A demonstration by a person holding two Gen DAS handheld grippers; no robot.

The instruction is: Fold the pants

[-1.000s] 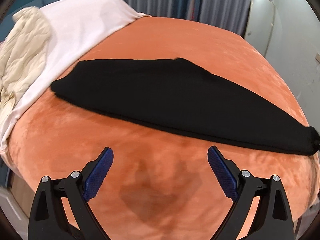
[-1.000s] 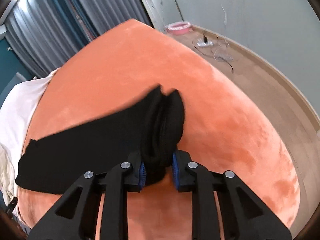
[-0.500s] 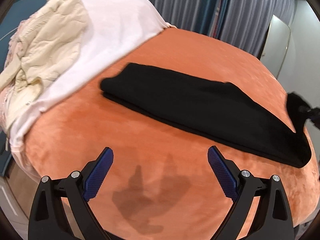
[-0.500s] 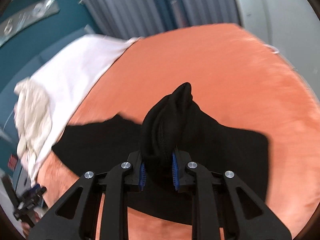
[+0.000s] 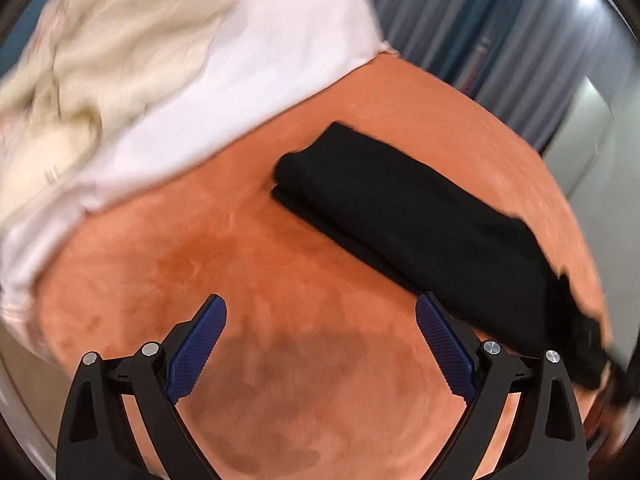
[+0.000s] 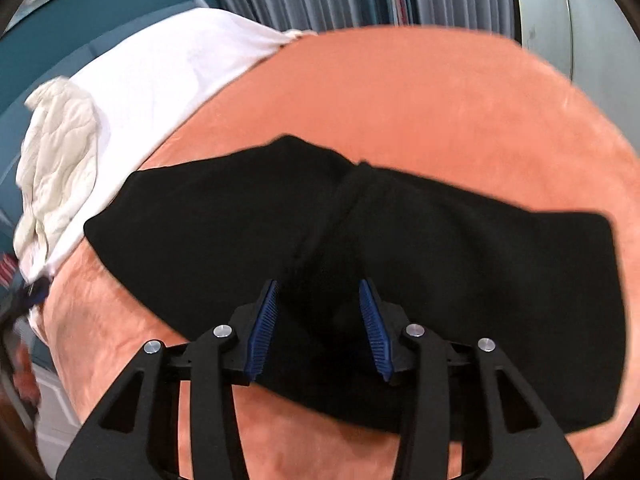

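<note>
Both grippers open: left gripper (image 5: pixel 320 344) empty, right gripper (image 6: pixel 318 322) straddling pants (image 6: pixel 400 248).

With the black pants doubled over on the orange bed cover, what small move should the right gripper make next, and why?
Probably the right gripper should lift straight up and away. Its jaws stand apart, the folded black fabric pants lie flat on the orange plush bed cover, and the end it carried over seems released. The left gripper is open above bare cover, holding nothing.
</note>
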